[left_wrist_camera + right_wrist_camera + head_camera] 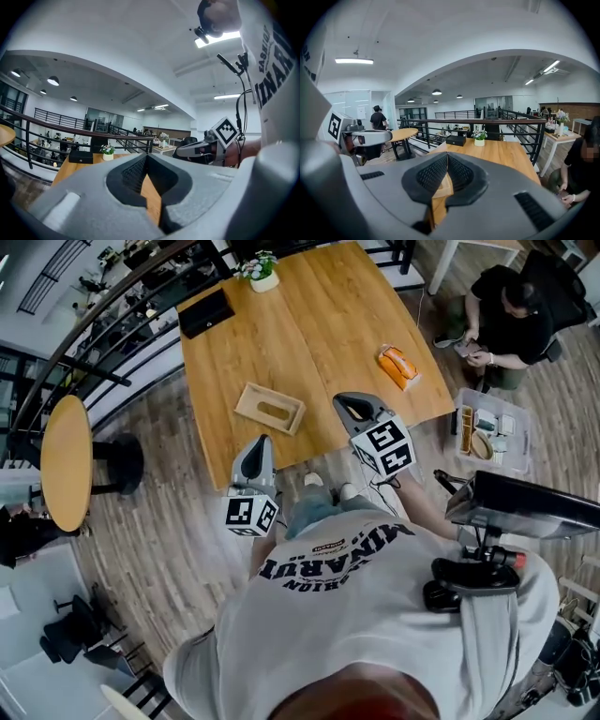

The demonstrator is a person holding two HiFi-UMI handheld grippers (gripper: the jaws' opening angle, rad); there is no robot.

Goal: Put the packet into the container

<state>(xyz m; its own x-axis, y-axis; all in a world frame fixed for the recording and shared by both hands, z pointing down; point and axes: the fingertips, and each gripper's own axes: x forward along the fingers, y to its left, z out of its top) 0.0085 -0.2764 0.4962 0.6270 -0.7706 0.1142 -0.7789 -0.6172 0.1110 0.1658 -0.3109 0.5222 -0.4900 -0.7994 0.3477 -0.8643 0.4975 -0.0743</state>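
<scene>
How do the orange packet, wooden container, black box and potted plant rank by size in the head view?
1. wooden container
2. black box, nearly as large
3. orange packet and potted plant: alike, unranked

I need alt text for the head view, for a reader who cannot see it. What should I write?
Seen from above, a person holds the left gripper and right gripper, jaws closed, at the near edge of a wooden table. On it lie an orange packet and, apart to its left, an open wooden container.
</scene>
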